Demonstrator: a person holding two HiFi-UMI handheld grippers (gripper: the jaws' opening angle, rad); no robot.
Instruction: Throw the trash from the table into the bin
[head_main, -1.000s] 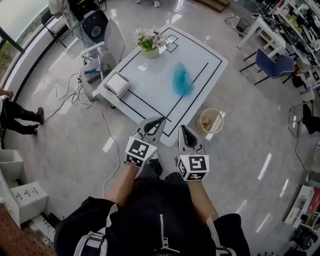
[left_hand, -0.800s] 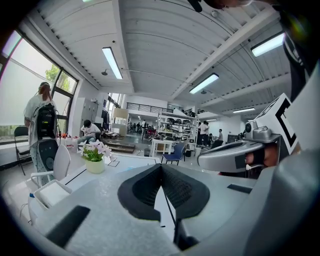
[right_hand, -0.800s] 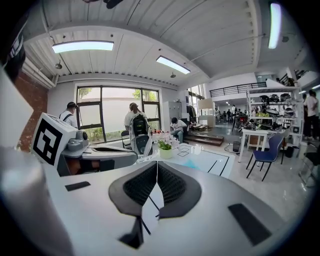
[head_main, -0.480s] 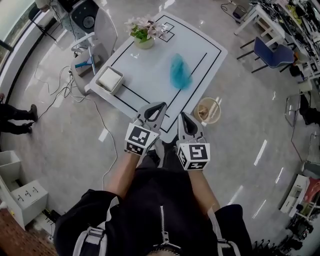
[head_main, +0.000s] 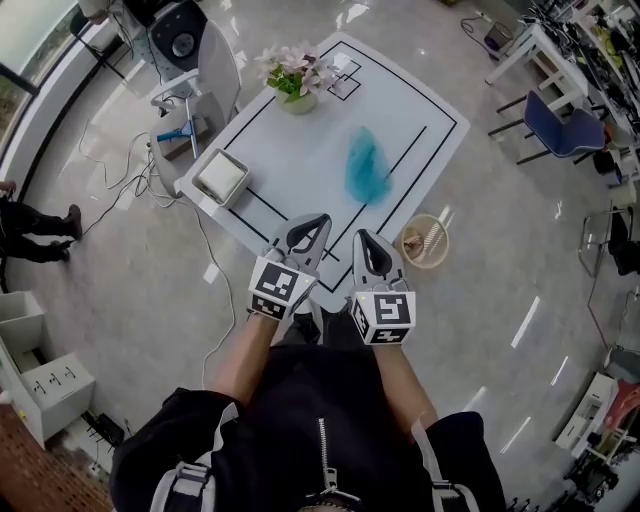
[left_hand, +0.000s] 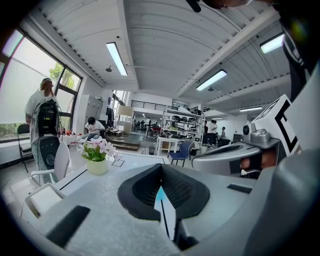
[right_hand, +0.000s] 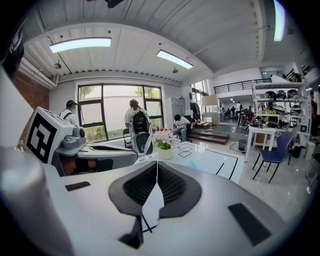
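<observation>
The left gripper (left_hand: 161, 171) is clenched, its dark ribbed pads meeting at the tips with nothing caught between them. The right gripper (right_hand: 157, 166) is clenched the same way, pads pressed together and empty. Both are held out side by side in front of the person, close together but not touching, each pointing slightly downward toward the near edge of the white table (head_main: 300, 150).

Farther out on that table, the trash (head_main: 366, 168), a crumpled teal bag, lies across one of the black lines marked on the tabletop, well apart from both grippers. A pot of pale flowers (head_main: 298, 82) stands near the table's far side, and a white box (head_main: 221, 177) sits at its left corner.

The bin (head_main: 424, 242), a small wicker basket, stands on the shiny floor just beside the table's right edge, to the right of the right gripper in the head view. A blue chair (head_main: 560, 125) stands well off to the right.
</observation>
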